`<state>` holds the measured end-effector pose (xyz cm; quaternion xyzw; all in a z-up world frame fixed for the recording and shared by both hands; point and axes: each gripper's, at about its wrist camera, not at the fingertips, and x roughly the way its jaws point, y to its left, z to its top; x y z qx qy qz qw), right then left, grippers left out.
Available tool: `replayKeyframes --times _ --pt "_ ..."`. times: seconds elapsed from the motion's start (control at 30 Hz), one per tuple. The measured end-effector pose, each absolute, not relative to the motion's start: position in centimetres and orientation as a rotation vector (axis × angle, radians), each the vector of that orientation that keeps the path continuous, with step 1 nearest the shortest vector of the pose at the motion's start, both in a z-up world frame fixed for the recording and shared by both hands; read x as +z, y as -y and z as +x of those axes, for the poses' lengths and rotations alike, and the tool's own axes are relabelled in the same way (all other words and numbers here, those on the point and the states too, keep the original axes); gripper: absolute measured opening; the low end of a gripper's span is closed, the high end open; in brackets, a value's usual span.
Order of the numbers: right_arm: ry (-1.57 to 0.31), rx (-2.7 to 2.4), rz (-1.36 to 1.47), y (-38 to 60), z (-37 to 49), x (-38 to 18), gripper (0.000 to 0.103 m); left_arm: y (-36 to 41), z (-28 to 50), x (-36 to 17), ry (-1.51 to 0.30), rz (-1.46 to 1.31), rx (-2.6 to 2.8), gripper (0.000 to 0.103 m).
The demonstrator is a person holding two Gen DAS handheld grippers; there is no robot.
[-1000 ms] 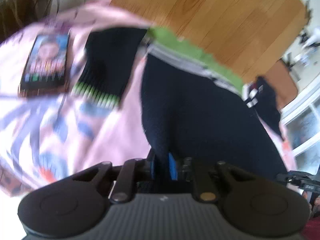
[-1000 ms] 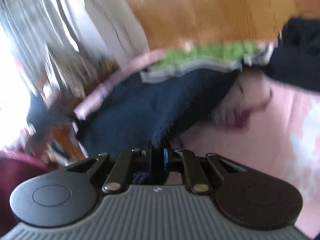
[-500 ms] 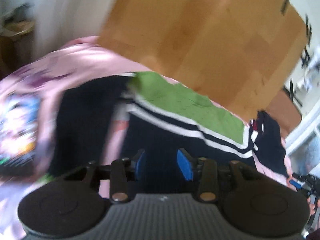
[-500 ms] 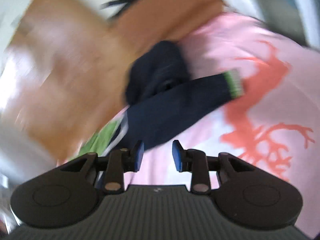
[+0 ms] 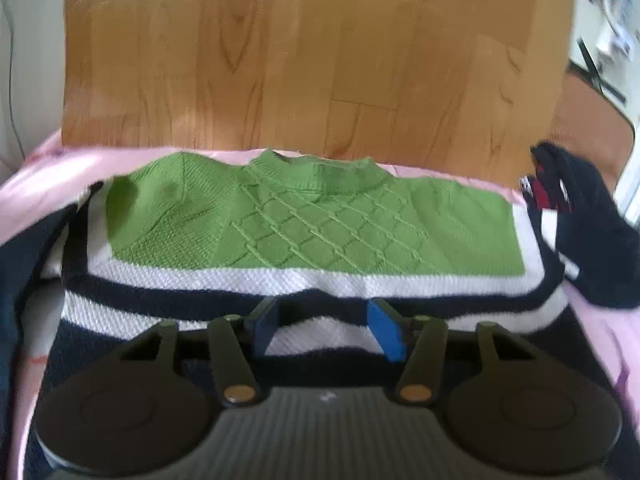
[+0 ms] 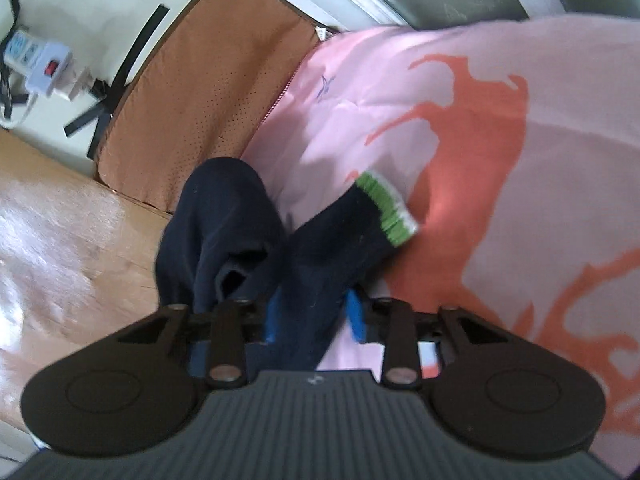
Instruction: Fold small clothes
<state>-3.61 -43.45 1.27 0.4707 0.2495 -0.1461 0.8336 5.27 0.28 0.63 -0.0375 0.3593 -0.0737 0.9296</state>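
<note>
1. Lying flat on a pink sheet [image 5: 48, 172]: a sweater [image 5: 312, 224] with green yoke, white and navy stripes, collar pointing away toward the wood floor [image 5: 304, 52].
2. Hovering over the sweater's striped chest: left gripper [image 5: 326, 330], jaws spread, having just been opening.
3. Showing between the blue pads [image 5: 386, 334]: a white stripe and a navy band, lying below the jaws and not pinched; pads standing clear of the knit.
4. Resting just beside the sweater's right edge: a second dark garment [image 5: 580, 232] with red and white marks, bunched.
5. Closing on the sweater's navy sleeve [image 6: 332, 264]: right gripper [image 6: 314, 318], jaws having just been narrowing, sleeve running up between them.
6. Pressing against both sides of the sleeve: the blue pads [image 6: 356, 316], gripping the fabric.
7. Extending away from the jaws up and to the right: sleeve, ending in a green-and-white cuff [image 6: 386, 210] on the pink sheet with its orange print [image 6: 480, 128].
8. Lying left of the sleeve, touching it: the dark bunched garment, near a tan mat [image 6: 208, 92].
9. Sitting on the floor by the wall, well apart: a power strip [image 6: 36, 64].
</note>
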Motion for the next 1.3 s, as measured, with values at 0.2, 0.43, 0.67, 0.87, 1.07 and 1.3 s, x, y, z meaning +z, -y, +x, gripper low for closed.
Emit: replayKeyframes --times 0.2,0.43,0.67,0.87,1.07,1.3 --pt "-0.483 -0.287 0.972 43.2 -4.4 2.3 0.008 -0.4 4.9 0.9 -0.737 -0.090 -0.166 0.060" --pt "-0.376 -0.040 0.807 37.6 -3.6 11.1 0.008 -3.2 5.5 1.5 -0.738 -0.273 -0.206 0.062" --pt "-0.476 0.288 0.637 24.2 5.9 16.4 0.008 -10.4 3.4 3.5 -0.571 -0.478 0.026 0.062" --pt "-0.643 0.605 0.517 7.9 12.6 15.5 0.008 -15.6 2.9 2.7 -0.554 -0.642 0.208 0.062" --pt "-0.762 0.695 0.478 1.8 14.9 11.6 0.008 -15.1 3.6 2.6 -0.578 -0.622 0.202 0.063" --pt "-0.737 0.602 0.492 9.9 13.0 8.8 0.008 -13.7 3.9 2.3 -0.611 -0.567 0.162 0.065"
